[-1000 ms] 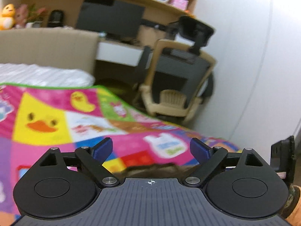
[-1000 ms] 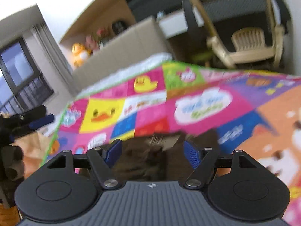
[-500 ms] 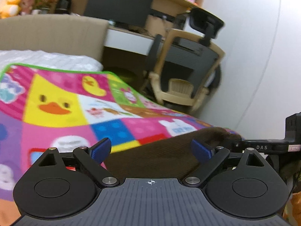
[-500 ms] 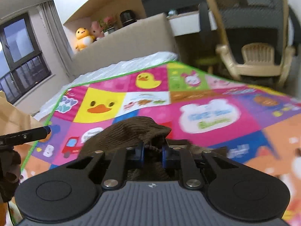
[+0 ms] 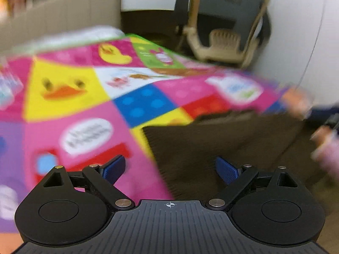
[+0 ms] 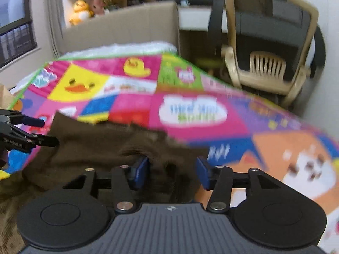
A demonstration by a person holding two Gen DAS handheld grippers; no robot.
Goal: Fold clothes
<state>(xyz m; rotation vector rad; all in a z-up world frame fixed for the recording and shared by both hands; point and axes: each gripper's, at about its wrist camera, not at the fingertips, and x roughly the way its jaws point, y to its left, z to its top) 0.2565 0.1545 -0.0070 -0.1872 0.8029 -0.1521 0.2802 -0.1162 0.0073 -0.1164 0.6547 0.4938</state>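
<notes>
A dark brown knitted garment (image 5: 222, 144) lies spread on the colourful cartoon play mat (image 5: 84, 110). My left gripper (image 5: 169, 168) is open, straddling the garment's left edge, with the left finger over bare mat. In the right wrist view the same garment (image 6: 91, 146) is bunched in front of my right gripper (image 6: 171, 169), which is open with cloth lying loose between and under its blue pads. The left gripper (image 6: 42, 132) shows there at the garment's far left corner. Both views are blurred by motion.
A beige and grey office chair (image 6: 269, 42) stands beyond the mat's far right corner, beside a desk. A beige upholstered panel (image 6: 127, 29) and white bedding (image 6: 127, 47) border the mat's far edge. Plush toys (image 6: 81, 13) sit on a shelf by the window.
My right gripper has opened and let go of the garment's bunched cloth. The garment now lies flatter on the mat. The left gripper has tilted down over the garment's left edge.
</notes>
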